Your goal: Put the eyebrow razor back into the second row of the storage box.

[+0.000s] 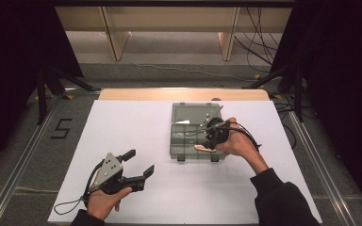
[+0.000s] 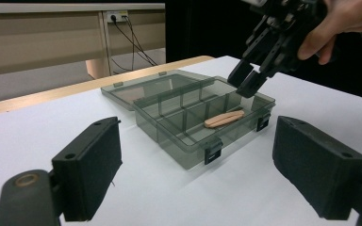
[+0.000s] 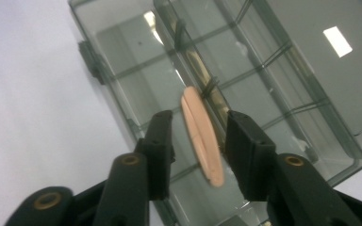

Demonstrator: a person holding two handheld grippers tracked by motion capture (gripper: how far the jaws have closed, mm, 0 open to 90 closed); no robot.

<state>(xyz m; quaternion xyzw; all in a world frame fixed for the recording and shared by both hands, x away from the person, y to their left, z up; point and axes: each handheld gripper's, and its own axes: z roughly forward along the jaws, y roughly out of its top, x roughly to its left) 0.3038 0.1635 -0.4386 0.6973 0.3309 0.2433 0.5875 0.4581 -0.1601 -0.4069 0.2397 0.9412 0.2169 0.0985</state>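
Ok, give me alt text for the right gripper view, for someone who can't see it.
A tan oblong piece lies in a clear compartment box, seen between the right gripper's open black jaws, which do not touch it. The box's lid lies open on a white table.

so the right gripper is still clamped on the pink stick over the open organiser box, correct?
Not clamped. In the right gripper view the right gripper has open jaws, with gaps either side of the pink stick. The left gripper view shows the stick lying in the organiser box, lid open.

White table [image 1: 122,127], wooden shelving [image 1: 118,37], loose cables [image 1: 259,42]
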